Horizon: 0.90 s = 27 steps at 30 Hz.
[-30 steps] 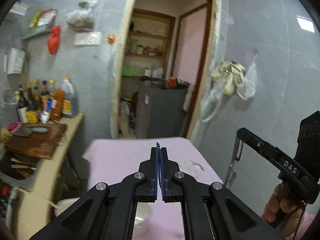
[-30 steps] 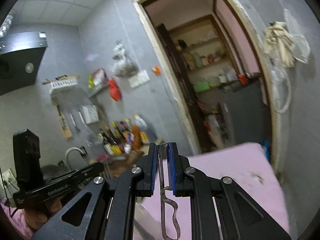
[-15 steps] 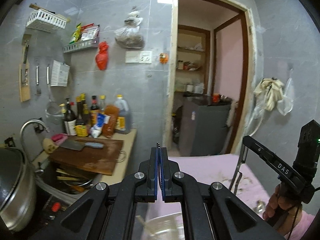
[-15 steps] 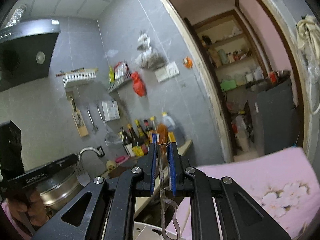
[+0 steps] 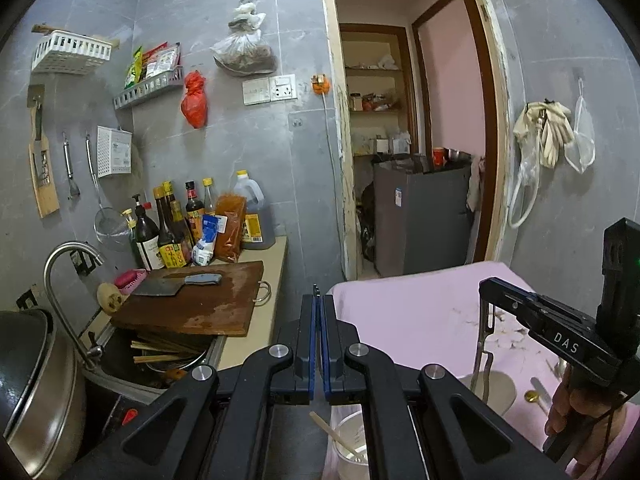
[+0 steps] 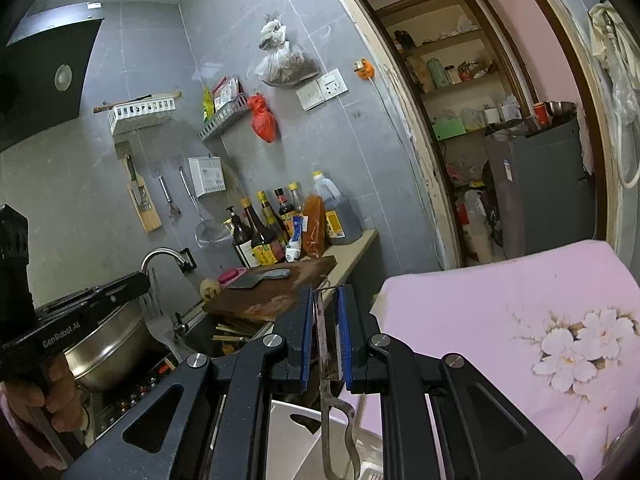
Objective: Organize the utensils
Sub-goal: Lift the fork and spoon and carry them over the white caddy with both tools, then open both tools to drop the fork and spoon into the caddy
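Note:
My right gripper is shut on a thin metal utensil whose looped handle hangs down below the fingers; it also shows in the left wrist view, held above the pink table. My left gripper is shut on a slim metal fork, of which only the tines show above the fingers; seen from the right wrist view, a slotted metal utensil head sticks out below it. A white holder cup with a wooden stick stands under the left gripper.
A pink flowered tablecloth covers the table on the right. A counter on the left carries a wooden cutting board with a cleaver, sauce bottles, a sink with tap and a steel pot. More utensils lie on the table.
Both grippers have swung left and tilted down a little, bringing the counter, sink and pot into view. Both stay shut on their utensils.

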Each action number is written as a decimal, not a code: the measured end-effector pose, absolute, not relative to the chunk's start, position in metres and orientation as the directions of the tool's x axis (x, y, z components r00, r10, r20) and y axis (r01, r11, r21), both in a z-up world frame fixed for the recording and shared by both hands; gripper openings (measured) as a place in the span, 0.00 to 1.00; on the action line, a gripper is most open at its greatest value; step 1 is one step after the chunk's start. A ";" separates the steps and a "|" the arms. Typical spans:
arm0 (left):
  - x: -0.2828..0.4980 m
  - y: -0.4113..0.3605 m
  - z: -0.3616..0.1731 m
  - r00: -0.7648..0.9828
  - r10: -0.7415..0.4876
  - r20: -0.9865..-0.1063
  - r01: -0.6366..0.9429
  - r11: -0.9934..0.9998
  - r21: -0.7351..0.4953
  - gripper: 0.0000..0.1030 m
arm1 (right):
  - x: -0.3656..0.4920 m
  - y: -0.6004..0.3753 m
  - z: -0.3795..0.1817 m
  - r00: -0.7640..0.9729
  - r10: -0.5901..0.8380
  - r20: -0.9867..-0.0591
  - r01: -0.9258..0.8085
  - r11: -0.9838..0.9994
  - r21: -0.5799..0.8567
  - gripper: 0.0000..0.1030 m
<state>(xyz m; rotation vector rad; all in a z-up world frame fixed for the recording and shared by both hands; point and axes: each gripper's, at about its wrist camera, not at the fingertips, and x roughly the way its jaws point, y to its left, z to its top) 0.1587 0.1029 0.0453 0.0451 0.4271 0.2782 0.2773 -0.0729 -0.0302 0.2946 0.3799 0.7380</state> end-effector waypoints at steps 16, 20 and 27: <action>0.168 0.107 0.012 0.839 0.118 -0.531 -0.192 0.977 -0.087 0.07 | 0.267 -0.086 -0.035 0.649 0.702 -0.293 -0.590 0.708 0.389 0.25; 0.167 0.115 0.009 0.846 0.059 -0.530 -0.191 0.962 -0.196 0.07 | 0.265 -0.095 -0.031 0.653 0.701 -0.285 -0.583 0.706 0.402 0.33; 0.167 0.108 0.006 0.855 0.041 -0.517 -0.194 0.950 -0.245 0.29 | 0.258 -0.118 -0.020 0.684 0.674 -0.277 -0.558 0.729 0.396 0.40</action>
